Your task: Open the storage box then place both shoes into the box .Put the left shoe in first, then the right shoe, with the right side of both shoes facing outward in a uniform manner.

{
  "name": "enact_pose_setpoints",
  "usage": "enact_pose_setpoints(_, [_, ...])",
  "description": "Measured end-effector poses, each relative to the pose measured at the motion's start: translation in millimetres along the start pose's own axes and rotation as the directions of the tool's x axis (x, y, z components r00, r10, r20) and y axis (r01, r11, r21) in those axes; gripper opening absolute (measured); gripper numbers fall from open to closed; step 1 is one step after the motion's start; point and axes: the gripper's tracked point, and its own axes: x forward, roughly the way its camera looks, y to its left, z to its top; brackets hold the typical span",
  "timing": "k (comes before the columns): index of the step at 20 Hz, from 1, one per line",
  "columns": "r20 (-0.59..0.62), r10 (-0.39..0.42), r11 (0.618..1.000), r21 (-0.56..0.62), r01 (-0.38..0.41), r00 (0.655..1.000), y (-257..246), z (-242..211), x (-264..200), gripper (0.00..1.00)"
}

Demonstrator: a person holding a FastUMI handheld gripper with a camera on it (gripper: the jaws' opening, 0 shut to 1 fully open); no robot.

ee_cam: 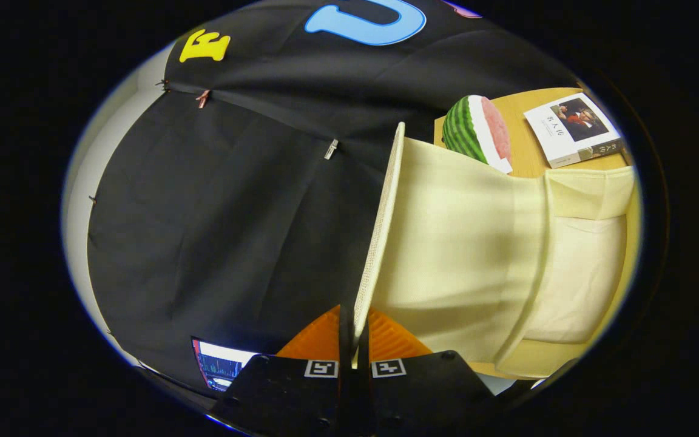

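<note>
Gripper view, rolled well onto its side: our gripper (354,358) has its two fingers pressed together on the thin edge of the lid (378,237) of the cream storage box (465,255), pinching it between the pads. The lid runs straight ahead from the fingertips as a narrow woven strip, lifted away from the box body, whose pale fabric interior and inner flap spread to one side of the fingers. Beyond the box, on a wooden table (522,130), we see a slice of watermelon (477,130) and, just beside it, a book (577,130). On the other side of the fingers hangs black cloth, with a lit screen (222,364) near the gripper body. We judge that we are mid-way through opening the box. To do this well, we should keep the pinch firm, swing the lid along its hinge arc rather than pulling outward, and carry it fully back so it stays open for the shoes.
</note>
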Motion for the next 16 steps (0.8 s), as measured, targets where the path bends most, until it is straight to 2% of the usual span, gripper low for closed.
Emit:
enact_pose_setpoints(3, [-0.005, -0.024, 1.0, -0.013, 0.024, 1.0, -2.0, -1.1, 14.7, 0.05])
enact_pose_setpoints(5, [0.009, -0.092, 0.992, -0.083, 0.093, 0.996, -15.0, 0.0, 16.3, 0.14])
enact_pose_setpoints(7, [0.042, -0.16, 0.969, -0.184, 0.166, 0.986, -37.8, 8.5, 14.8, 0.7])
enact_pose_setpoints(8, [0.073, -0.175, 0.959, -0.215, 0.186, 0.982, -40.6, 14.5, -4.4, 0.98])
enact_pose_setpoints(12, [0.232, -0.23, 0.914, -0.281, 0.292, 0.945, -65.1, 53.2, -77.1, 0.98])
enact_pose_setpoints(16, [0.371, -0.322, 0.85, -0.291, 0.438, 0.871, -114.2, 80.8, -169.0, 0.98])
